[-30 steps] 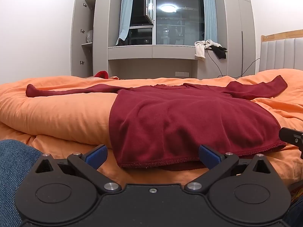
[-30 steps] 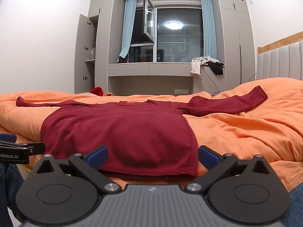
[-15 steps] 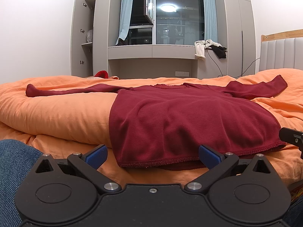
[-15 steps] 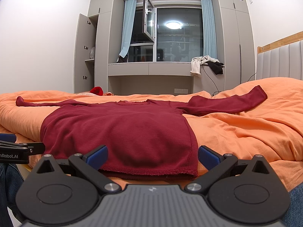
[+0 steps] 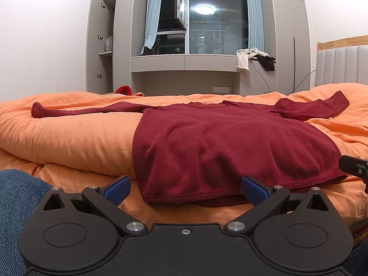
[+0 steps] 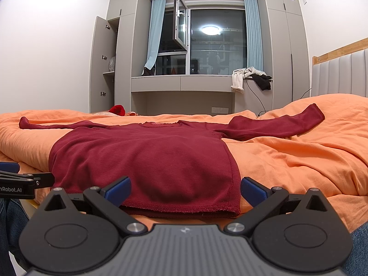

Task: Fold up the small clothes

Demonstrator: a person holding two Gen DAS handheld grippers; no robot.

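Comparing with the pictures from a second ago: you have changed almost nothing; both claws sit in the same place and the garment lies the same.
Meaning for the task: I judge that the folding is not yet begun, and you are only lined up before the first grasp.
Left gripper [image 5: 185,189]: the blue fingers are spread wide and hold nothing; they hover just before the near hem, toward its left corner.
Right gripper [image 6: 185,189]: also spread wide and empty; the right corner of the hem lies between its fingers, but I cannot tell if they touch the cloth.
Near edge: the hem [image 5: 207,196] of the red shirt [image 5: 230,147] runs along the bed edge close to you, a little lifted, so there is a lip to pinch.
Your legs: the jeans [image 5: 16,197] are close to the left claw, so low on that side you have little room.
Shirt position: it lies flat and spread on the orange blanket [image 5: 69,138], collar far from you.
Sleeves: the left sleeve [image 5: 76,111] and the right sleeve [image 6: 276,124] are stretched out to both sides.
Open room: the blanket is bare beside the body on both sides, enough for folding inward.
Far side: the headboard [image 6: 340,76] limits the right.
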